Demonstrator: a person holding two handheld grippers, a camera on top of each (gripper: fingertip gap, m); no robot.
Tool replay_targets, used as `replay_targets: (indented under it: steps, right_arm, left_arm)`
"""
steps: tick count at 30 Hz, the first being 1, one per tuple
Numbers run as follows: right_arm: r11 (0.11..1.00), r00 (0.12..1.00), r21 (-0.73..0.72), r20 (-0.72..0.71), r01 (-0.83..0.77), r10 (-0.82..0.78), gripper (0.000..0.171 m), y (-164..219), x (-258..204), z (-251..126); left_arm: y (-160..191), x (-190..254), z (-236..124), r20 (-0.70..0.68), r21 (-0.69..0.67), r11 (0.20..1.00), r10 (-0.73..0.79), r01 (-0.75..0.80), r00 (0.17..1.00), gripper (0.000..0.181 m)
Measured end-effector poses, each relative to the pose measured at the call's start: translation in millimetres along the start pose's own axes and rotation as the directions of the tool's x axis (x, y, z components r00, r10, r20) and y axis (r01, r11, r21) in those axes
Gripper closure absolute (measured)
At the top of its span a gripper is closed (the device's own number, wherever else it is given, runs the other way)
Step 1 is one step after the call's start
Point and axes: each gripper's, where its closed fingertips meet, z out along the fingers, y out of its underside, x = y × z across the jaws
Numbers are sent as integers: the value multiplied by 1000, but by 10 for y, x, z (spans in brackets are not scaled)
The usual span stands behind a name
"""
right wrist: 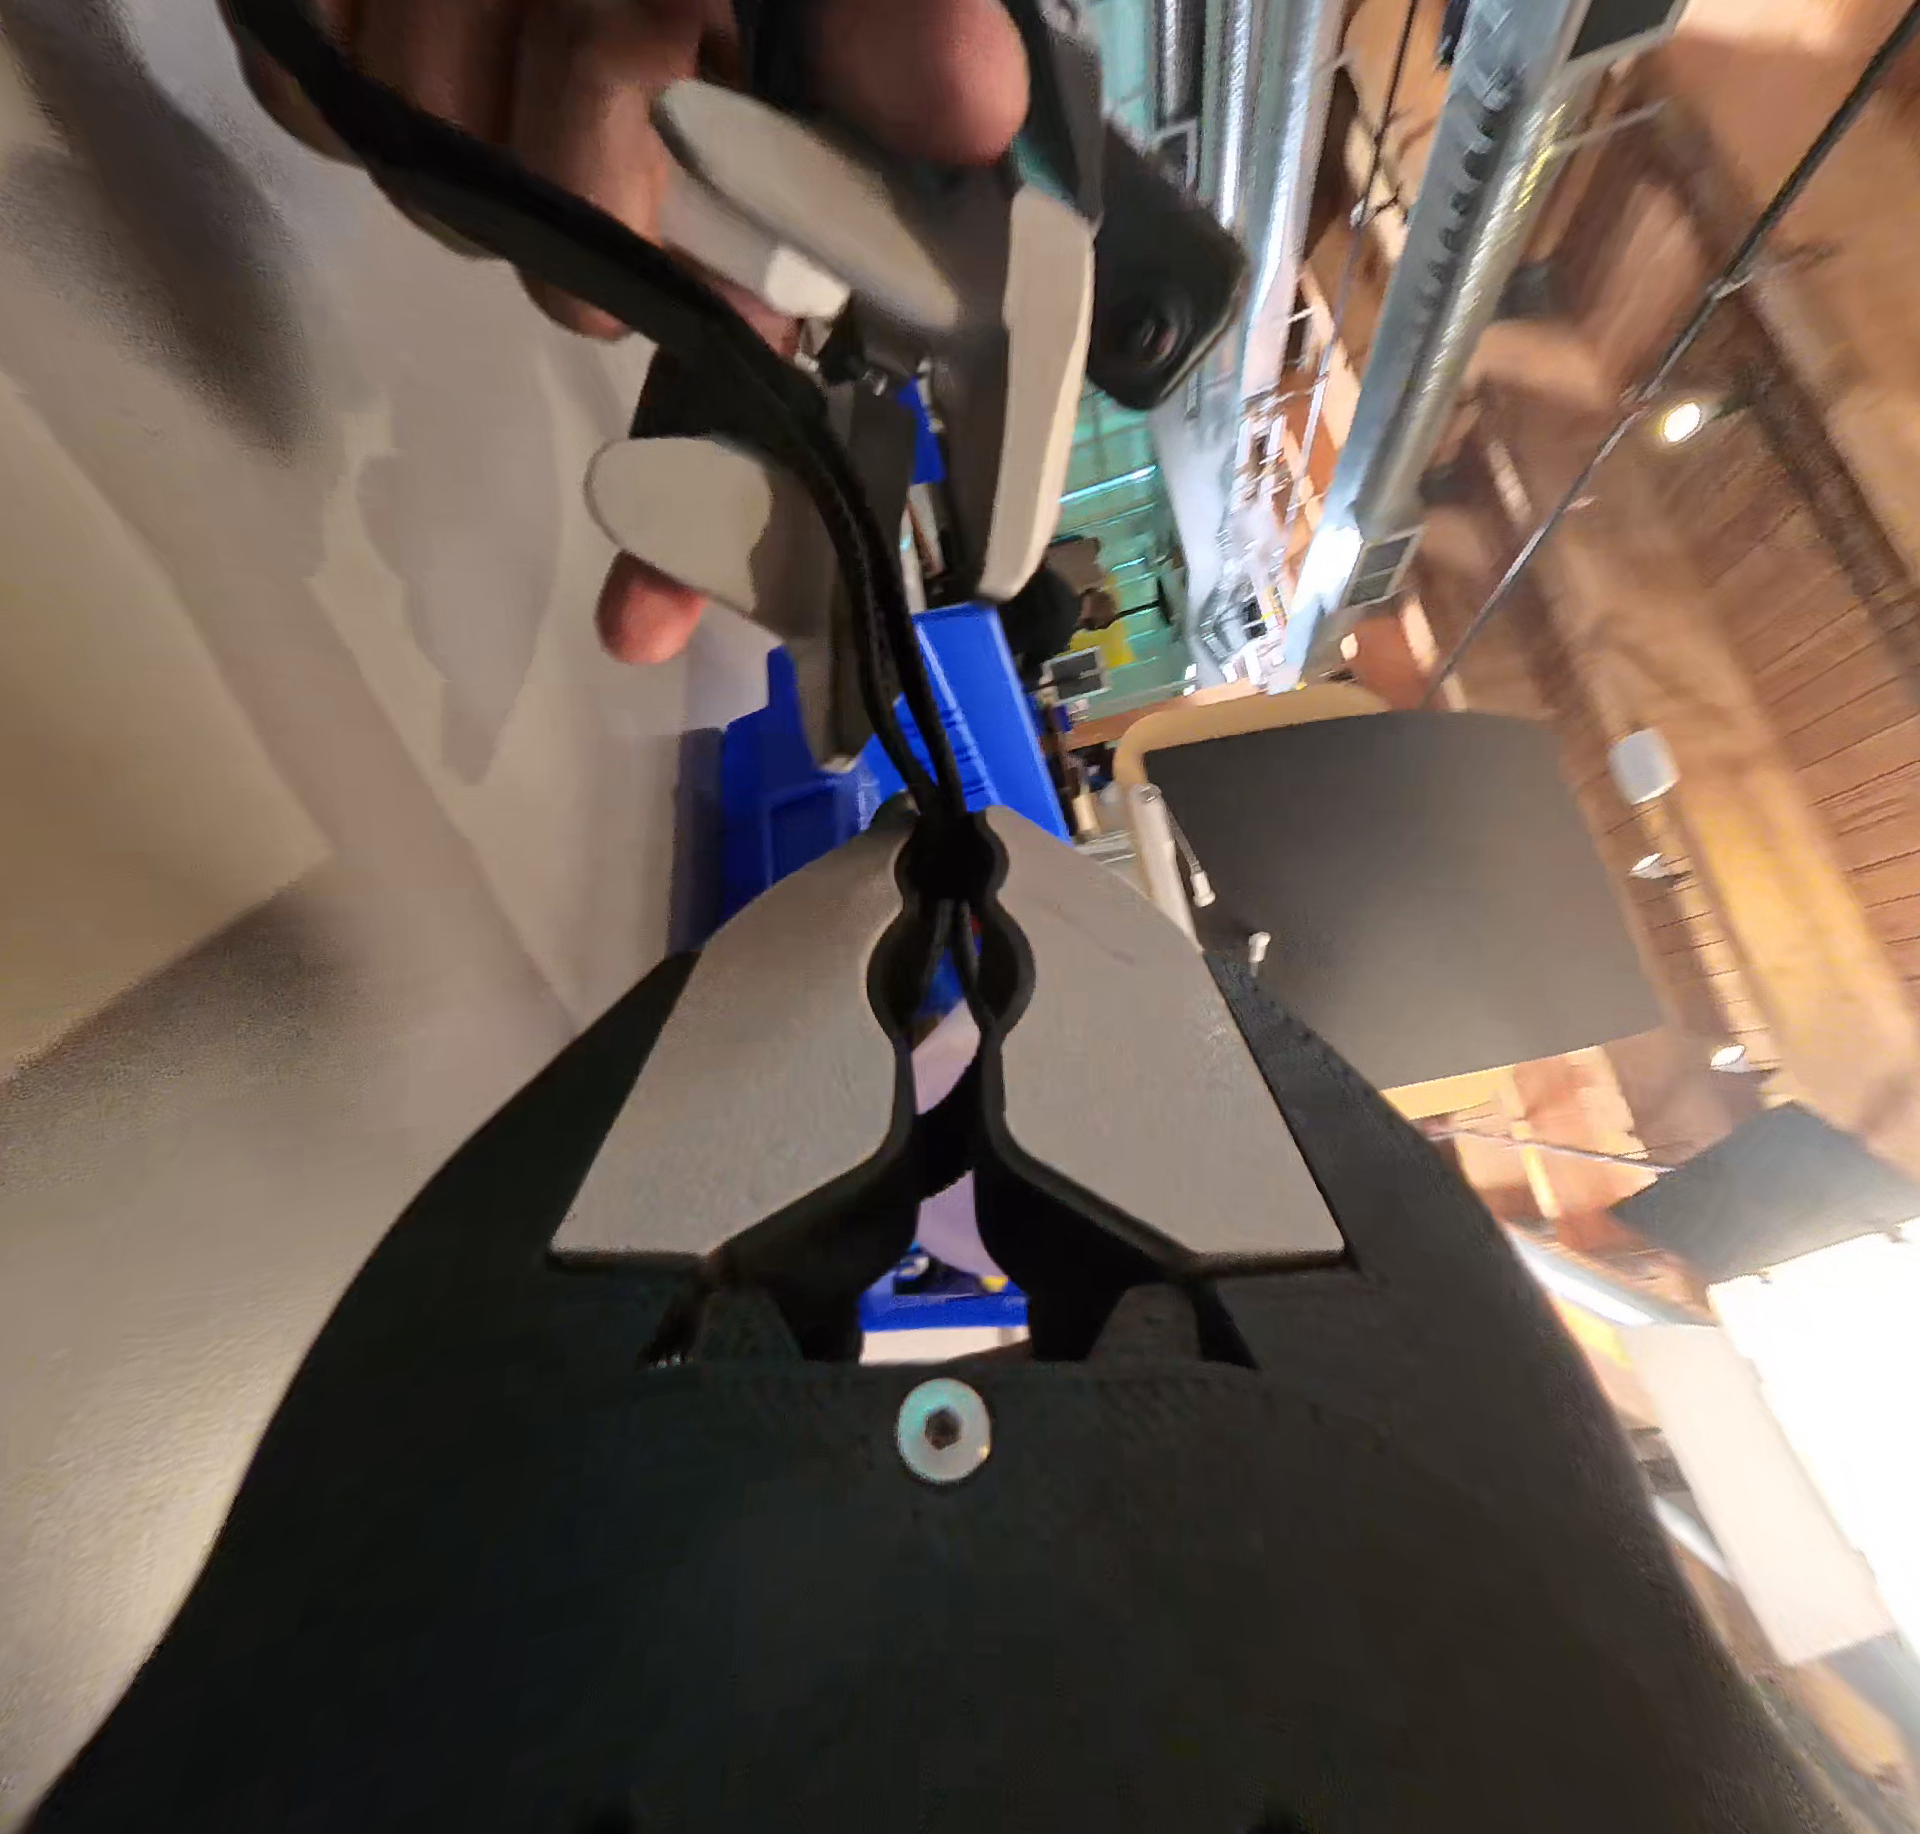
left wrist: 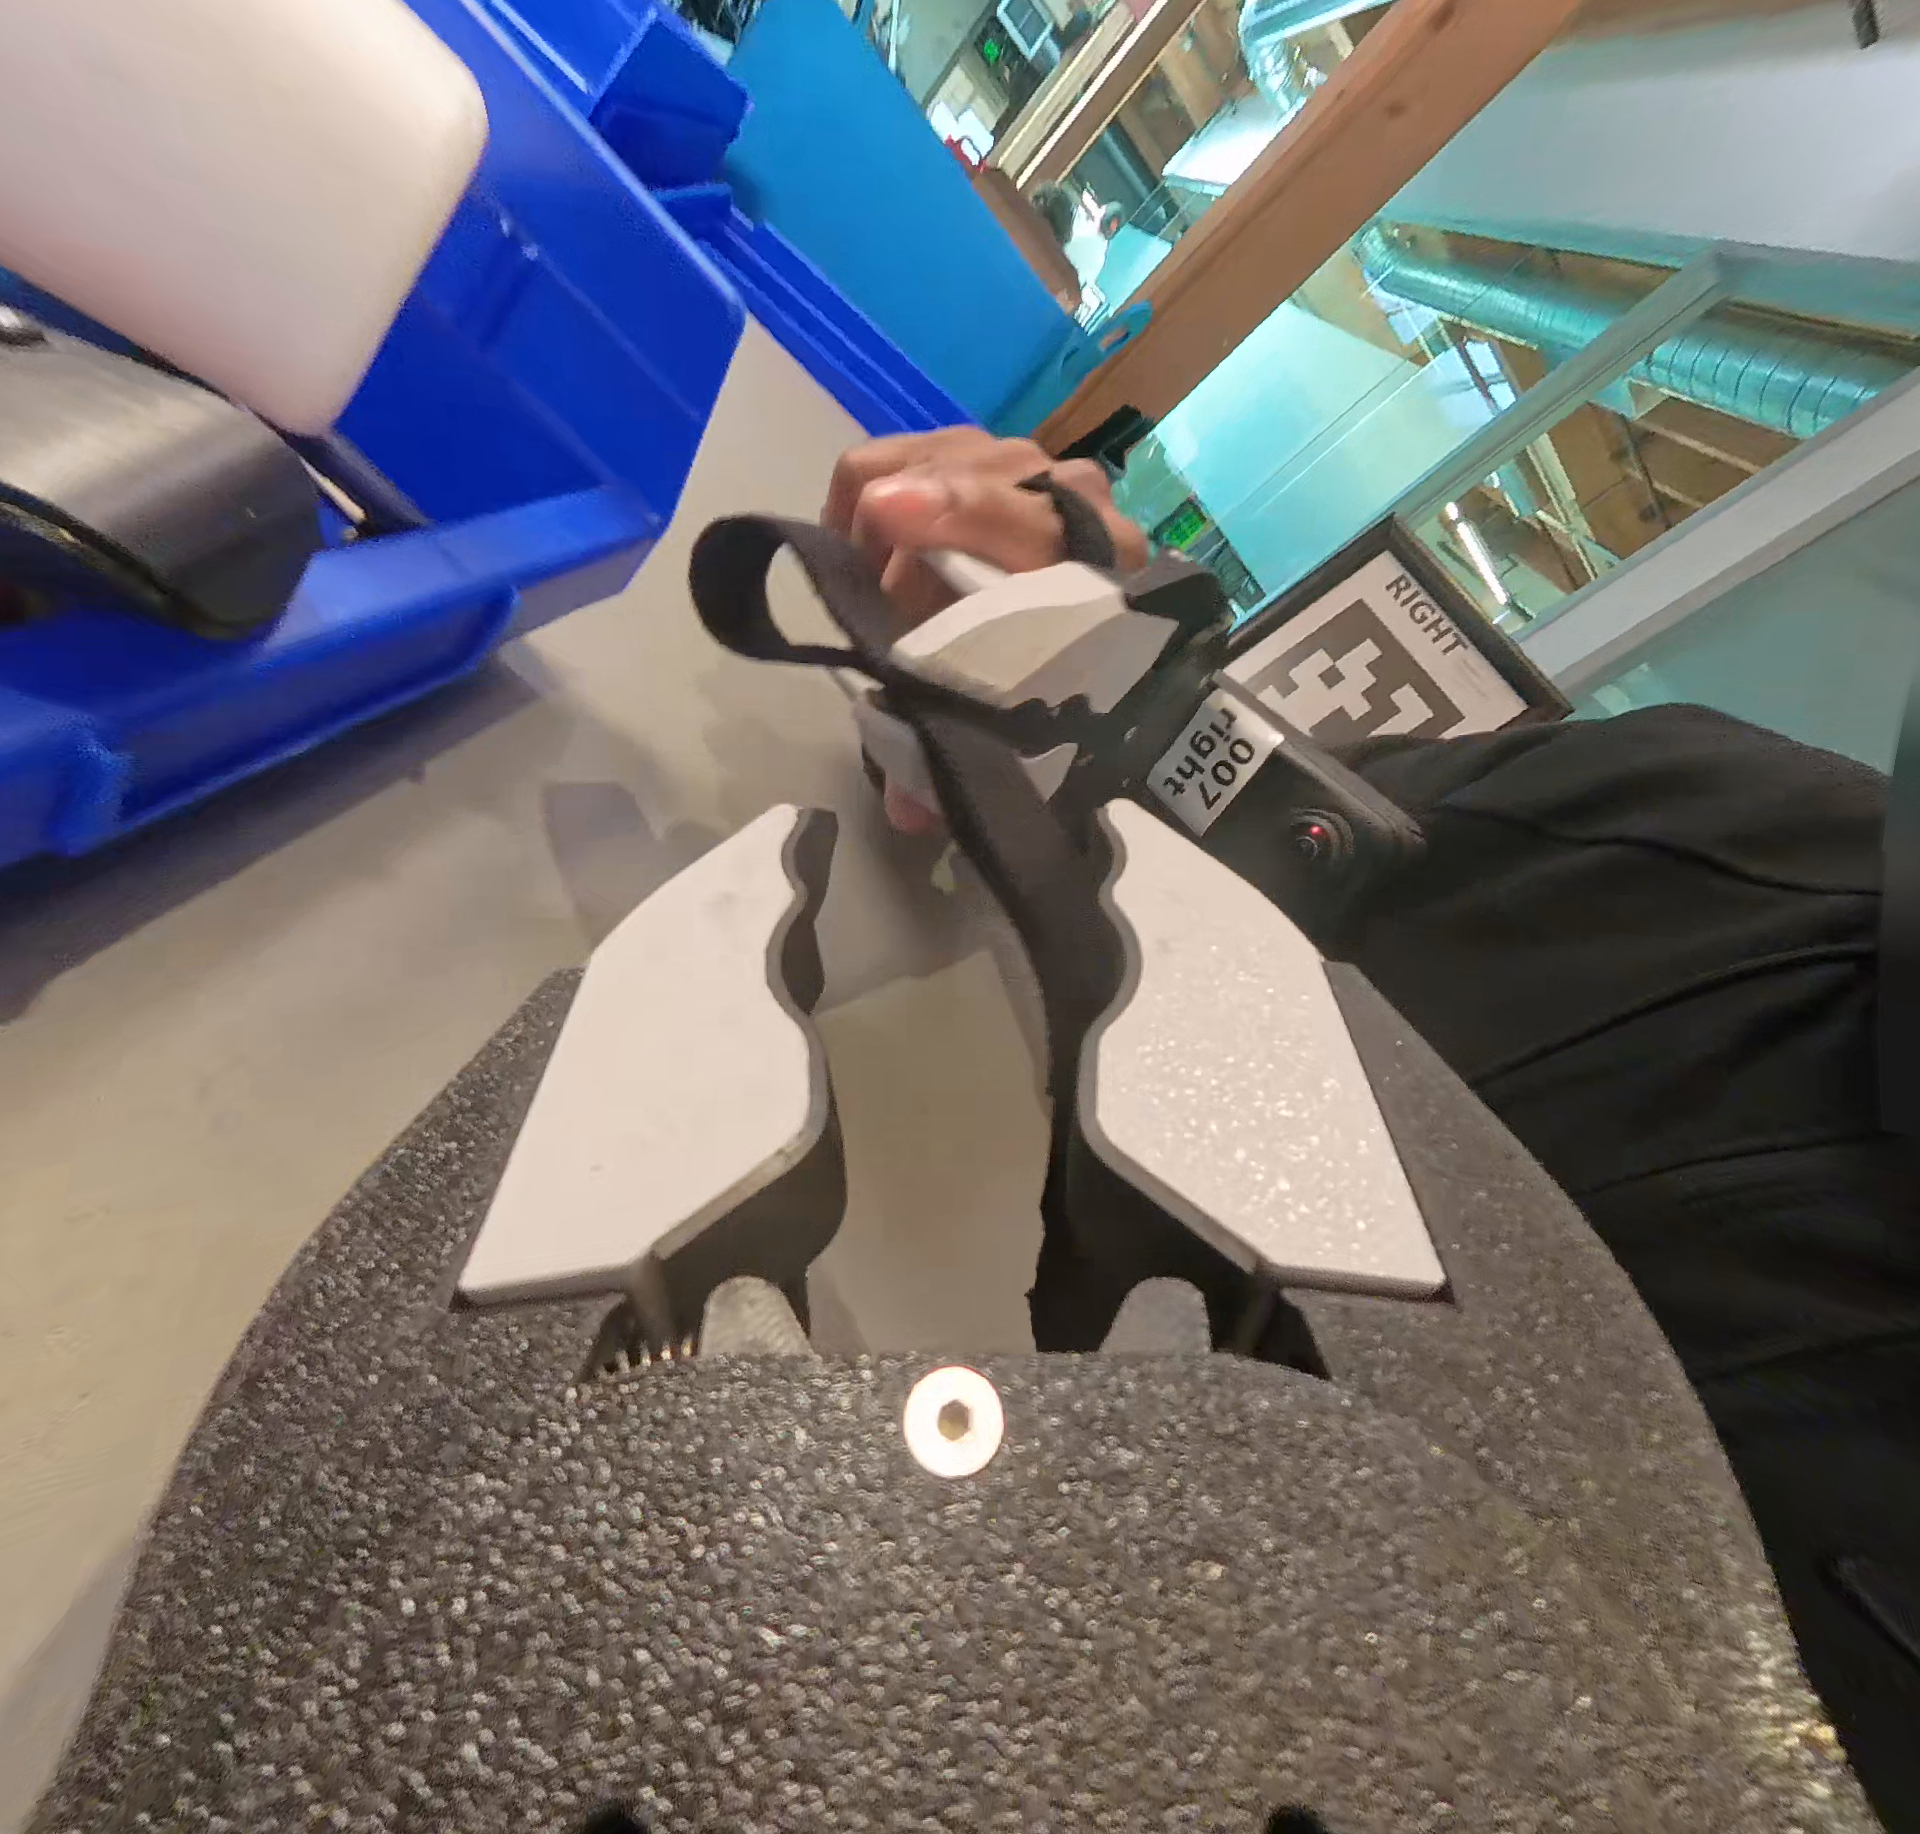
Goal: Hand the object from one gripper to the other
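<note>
In the left wrist view, the left gripper (left wrist: 961, 854) has its two grey fingers spread, with a clear gap between them. A black strap (left wrist: 1013, 870) runs through that gap, lying against the inner edge of the right-side finger (left wrist: 1226, 1046); whether it is pressed by both fingers cannot be told, and the left-side finger stands apart from it. Farther off, the strap rises to the right gripper (left wrist: 966, 678), which a hand (left wrist: 961, 496) holds, and its free end curls into a loop on the far left side of that gripper. Blue bins (left wrist: 499, 413) stand on the grey table (left wrist: 291, 1036) at far left, one holding a white block (left wrist: 208, 153).

In the right wrist view, the right gripper (right wrist: 951, 854) has its fingers pressed together on the black strap (right wrist: 951, 865), pinching it at the tips. From there the strap climbs away to the far left, passing between the spread fingers of the left gripper (right wrist: 727, 330), held by a hand (right wrist: 582, 28). A blue bin (right wrist: 800, 797) shows just beyond the fingertips.
</note>
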Motion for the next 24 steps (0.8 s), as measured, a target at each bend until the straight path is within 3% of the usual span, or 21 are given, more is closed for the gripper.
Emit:
replay_targets:
  steps: [4,8,11,15,20,24]
  right_arm:
    - [996,992,28,-89,90,-88,166,-103,88,-30]
    - [991,984,3,-119,132,-130,166,-82,101,-21]
    - [999,991,-15,-131,28,-30,162,-28,138,1]
    - [966,961,-45,-129,-253,246,148,152,240,30]
    - [807,808,-30,-49,-589,588,147,285,252,42]
    - [534,529,6,152,-845,835,145,106,178,62]
  left_arm:
    - [117,9,69,-23,-52,998,-38,37,999,140]
    - [119,99,61,-82,-42,999,-17,14,996,168]
    - [44,96,26,-50,6,996,84,-84,995,175]
    - [-67,-59,-43,162,5,945,322,-327,933,175]
    - [-291,-139,-182,426,-76,747,623,-660,656,175]
    - [-354,-41,-178,450,-50,665,681,-745,578,175]
